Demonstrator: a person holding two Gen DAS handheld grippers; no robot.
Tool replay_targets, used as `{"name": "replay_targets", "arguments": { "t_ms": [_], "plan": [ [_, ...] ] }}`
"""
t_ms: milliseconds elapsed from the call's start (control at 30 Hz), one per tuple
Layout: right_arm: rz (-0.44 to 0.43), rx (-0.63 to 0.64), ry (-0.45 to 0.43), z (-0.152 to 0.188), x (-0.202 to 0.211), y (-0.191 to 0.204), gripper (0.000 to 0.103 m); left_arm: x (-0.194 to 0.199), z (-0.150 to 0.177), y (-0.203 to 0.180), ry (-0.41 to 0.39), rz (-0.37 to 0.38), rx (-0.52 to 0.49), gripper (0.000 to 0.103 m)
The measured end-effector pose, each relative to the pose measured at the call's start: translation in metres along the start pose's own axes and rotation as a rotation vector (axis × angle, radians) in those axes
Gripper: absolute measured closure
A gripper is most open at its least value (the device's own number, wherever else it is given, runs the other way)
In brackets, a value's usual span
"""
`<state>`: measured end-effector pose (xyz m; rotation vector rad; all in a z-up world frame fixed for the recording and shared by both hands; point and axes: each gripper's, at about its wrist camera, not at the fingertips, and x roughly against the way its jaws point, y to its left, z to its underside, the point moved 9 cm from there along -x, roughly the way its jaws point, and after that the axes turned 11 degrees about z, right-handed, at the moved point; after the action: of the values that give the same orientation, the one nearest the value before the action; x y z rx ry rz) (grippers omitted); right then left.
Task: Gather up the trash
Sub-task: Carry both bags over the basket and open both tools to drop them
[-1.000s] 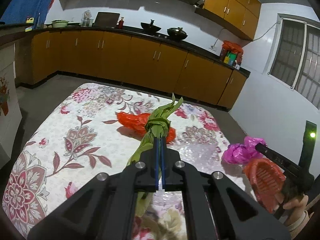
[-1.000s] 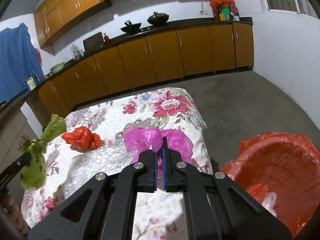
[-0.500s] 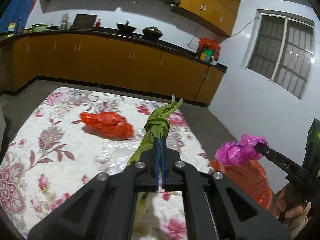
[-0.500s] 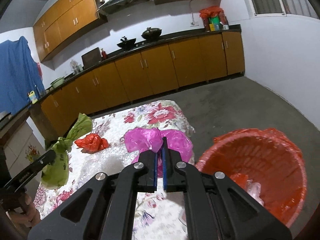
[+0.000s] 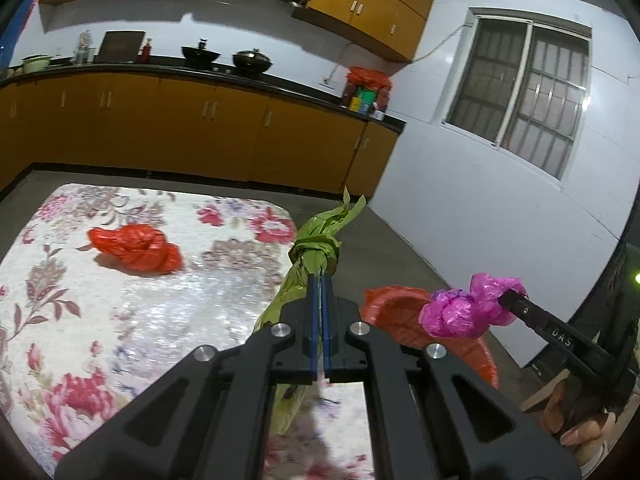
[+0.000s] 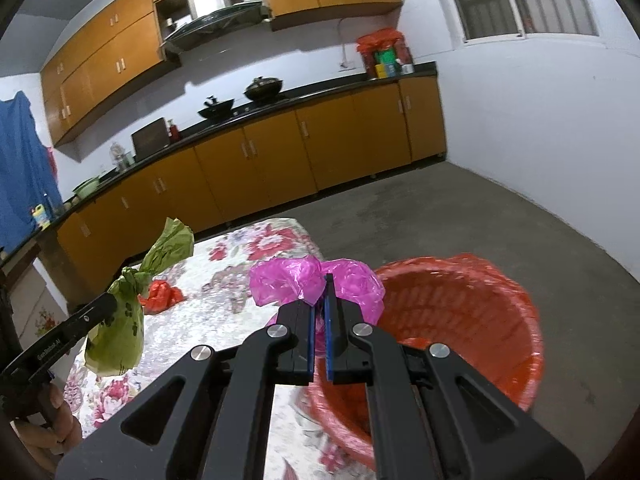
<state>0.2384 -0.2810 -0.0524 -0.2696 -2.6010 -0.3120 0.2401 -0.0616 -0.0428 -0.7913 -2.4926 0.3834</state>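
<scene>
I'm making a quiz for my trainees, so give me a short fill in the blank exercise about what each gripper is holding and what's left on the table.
1. The left gripper is shut on the knotted ______ bag.
2. The right gripper is shut on the ______ bag.
3. The bag that lies on the floral tablecloth is ______.
4. The red basket stands on the ______ beside the table.

Missing words: green; pink; red; floor

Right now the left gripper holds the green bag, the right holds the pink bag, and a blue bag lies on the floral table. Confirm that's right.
Not quite: the bag on the floral table is red, not blue, as the left wrist view shows. The left gripper does hold the green bag, and the right gripper the pink bag.
</scene>
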Motion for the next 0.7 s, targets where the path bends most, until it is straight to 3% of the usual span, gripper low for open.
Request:
{"name": "replay_targets", "arguments": {
  "t_ms": [700],
  "plan": [
    [0.123,-0.094,-0.026,-0.009,0.012,-0.071,0.099,-0.069,0.033,-0.087,0.122,0.167,-0.056,0.100]
  ]
}}
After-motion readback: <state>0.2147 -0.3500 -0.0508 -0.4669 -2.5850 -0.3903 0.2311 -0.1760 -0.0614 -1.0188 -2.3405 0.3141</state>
